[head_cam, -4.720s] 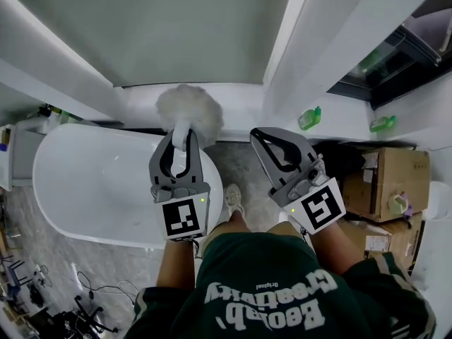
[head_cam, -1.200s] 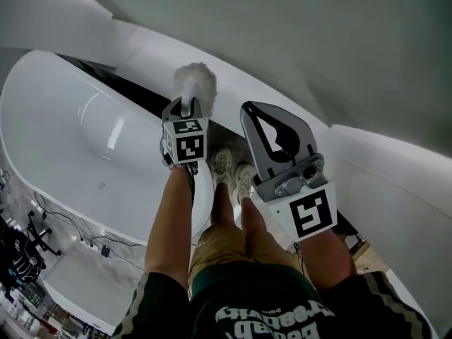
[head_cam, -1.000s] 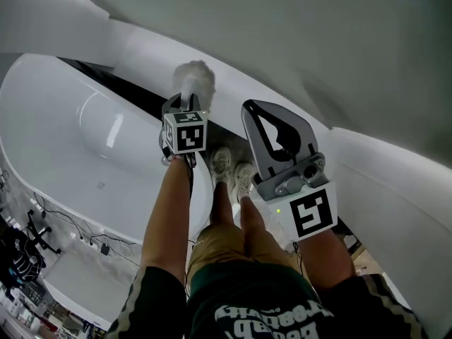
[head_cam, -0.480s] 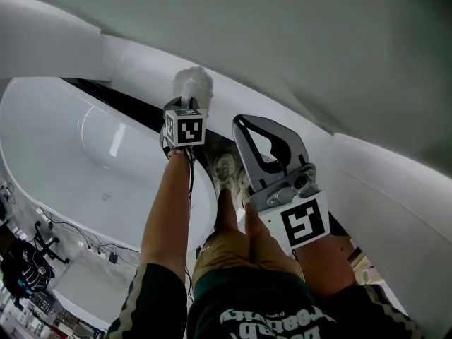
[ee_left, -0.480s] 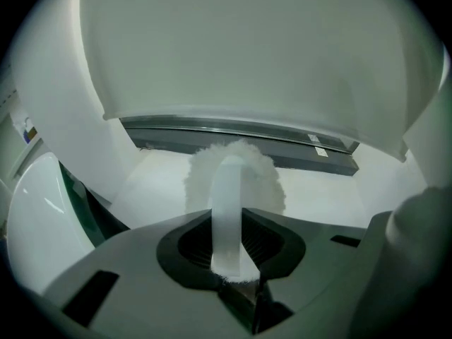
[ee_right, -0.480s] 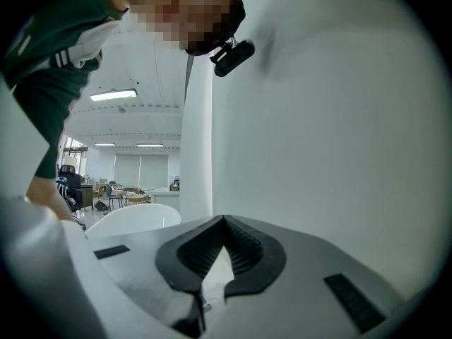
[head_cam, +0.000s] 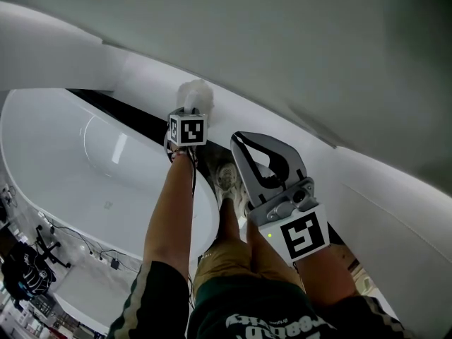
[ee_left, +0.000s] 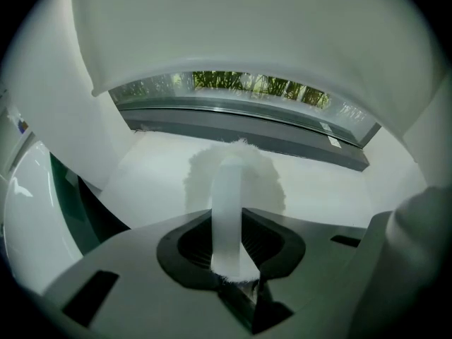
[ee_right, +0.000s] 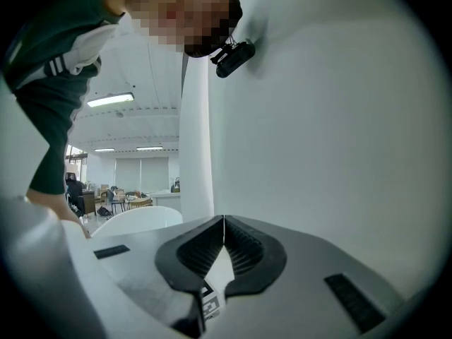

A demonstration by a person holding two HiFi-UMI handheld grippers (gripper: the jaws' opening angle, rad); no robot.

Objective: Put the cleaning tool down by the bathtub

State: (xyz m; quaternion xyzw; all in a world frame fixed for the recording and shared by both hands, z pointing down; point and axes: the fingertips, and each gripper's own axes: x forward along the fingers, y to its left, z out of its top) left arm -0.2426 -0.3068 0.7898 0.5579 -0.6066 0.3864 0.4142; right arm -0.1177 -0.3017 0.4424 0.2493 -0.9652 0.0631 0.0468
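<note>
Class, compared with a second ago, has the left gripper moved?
Yes: the left gripper, shut on the cleaning tool, has sunk past the bathtub's rim toward the white ledge.

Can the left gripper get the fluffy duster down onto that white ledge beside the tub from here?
Probably yes. The left gripper is shut on the duster by its handle, with the fluffy head over the ledge and nothing visible between them. The right gripper, shut and empty, is off to the side.
</note>
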